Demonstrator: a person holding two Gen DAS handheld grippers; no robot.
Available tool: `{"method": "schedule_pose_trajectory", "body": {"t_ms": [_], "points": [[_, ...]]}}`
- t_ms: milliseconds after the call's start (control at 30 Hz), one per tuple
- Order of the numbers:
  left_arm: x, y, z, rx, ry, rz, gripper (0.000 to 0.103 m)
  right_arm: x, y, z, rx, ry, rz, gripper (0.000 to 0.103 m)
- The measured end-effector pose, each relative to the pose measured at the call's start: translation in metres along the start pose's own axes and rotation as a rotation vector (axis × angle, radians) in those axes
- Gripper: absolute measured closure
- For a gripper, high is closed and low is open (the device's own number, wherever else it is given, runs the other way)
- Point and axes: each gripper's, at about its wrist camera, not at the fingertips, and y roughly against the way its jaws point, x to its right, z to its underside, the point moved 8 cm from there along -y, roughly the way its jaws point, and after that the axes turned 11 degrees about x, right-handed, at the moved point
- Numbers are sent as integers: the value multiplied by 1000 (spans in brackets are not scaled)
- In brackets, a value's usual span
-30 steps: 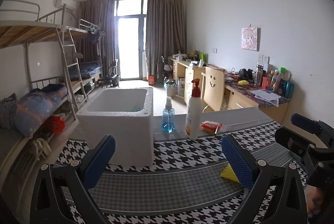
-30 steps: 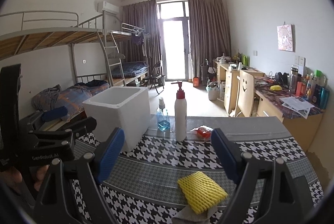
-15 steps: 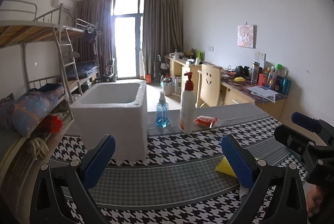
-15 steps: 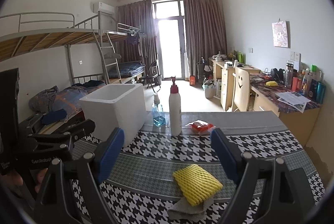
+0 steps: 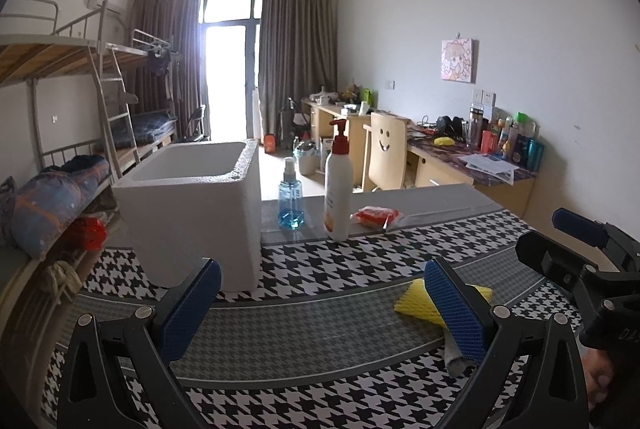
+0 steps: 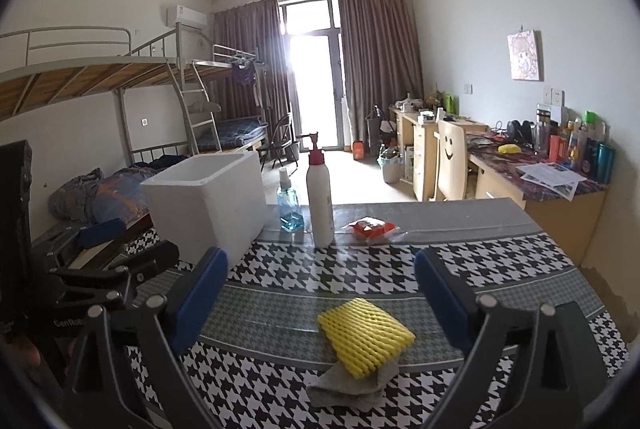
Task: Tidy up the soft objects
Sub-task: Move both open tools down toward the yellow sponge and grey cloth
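- Here, my right gripper (image 6: 320, 293) tilts slightly downward, jaws just widened and clamping nothing; the yellow foam net (image 6: 365, 337) lies between them on a grey cloth (image 6: 352, 383).
- My left gripper (image 5: 320, 303) gapes empty alongside.
- Beyond, left, stands the white foam box (image 6: 208, 205).
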Motion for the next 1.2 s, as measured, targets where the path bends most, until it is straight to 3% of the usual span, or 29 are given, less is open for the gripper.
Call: {"method": "schedule_pose_trajectory", "body": {"t_ms": [700,1200], "points": [[26,-5,25,-55,-6,62,1,27,8,22,-39,-32,71,6],[55,-15,51,-141,-21,130,1,48,17,43,-82,-29,132,6]]}}
